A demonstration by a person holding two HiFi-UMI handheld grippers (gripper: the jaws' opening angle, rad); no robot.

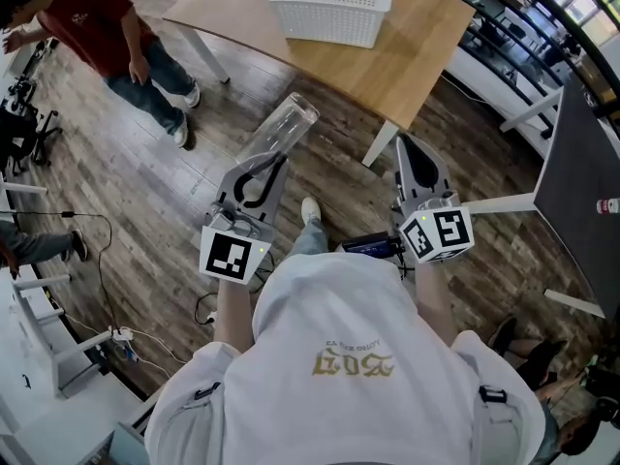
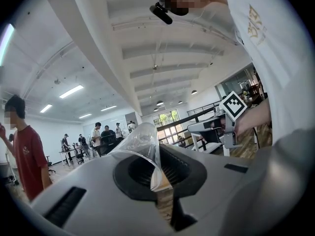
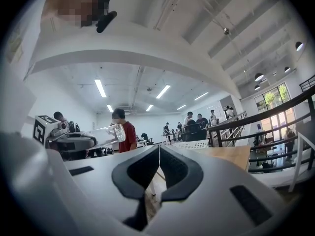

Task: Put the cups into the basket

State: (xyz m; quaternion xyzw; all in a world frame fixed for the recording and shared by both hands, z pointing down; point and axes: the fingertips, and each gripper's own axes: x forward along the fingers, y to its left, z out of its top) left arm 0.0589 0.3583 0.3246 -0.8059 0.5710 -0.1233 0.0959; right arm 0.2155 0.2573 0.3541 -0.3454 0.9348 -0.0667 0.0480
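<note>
Head view: we've got our left gripper (image 1: 263, 170) clamped on a clear plastic cup (image 1: 284, 126), its thin rim squashed. Our right gripper (image 1: 415, 163) is pinched closed, empty. The white lattice basket (image 1: 329, 13) sits on the smooth wooden table (image 1: 412, 61).

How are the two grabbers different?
The left gripper is shut on a clear plastic cup; the right gripper is shut and empty. The left gripper slants rightward; the right gripper points nearly straight ahead. Both are grey.
</note>
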